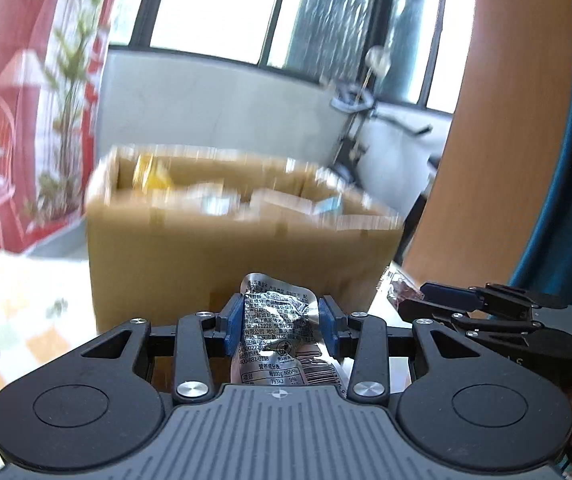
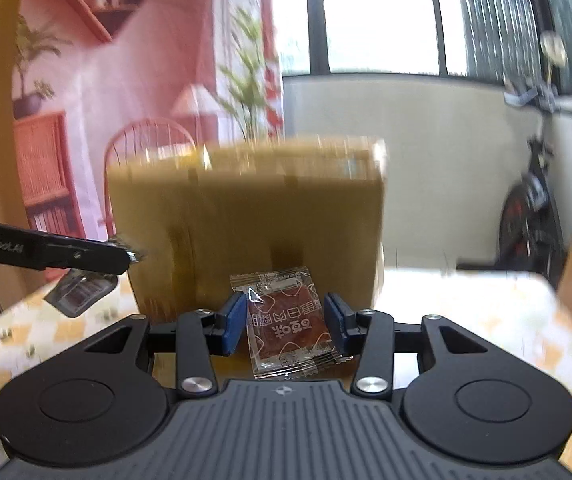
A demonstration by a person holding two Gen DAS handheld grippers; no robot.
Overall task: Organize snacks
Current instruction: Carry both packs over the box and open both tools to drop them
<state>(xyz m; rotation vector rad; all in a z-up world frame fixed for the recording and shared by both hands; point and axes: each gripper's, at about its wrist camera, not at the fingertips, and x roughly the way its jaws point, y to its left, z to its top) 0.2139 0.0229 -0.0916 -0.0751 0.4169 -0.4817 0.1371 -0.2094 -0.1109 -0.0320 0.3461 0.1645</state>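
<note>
While left claw (image 1: 281, 322) pinches silver pouch (image 1: 278, 332), long axis fwd toward box (image 1: 190, 256).

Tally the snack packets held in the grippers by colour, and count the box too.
Silver foil packet, in the left gripper: 1
Clear packet with red-brown snack, in the right gripper: 1
Cardboard box: 1
Total: 3
</note>
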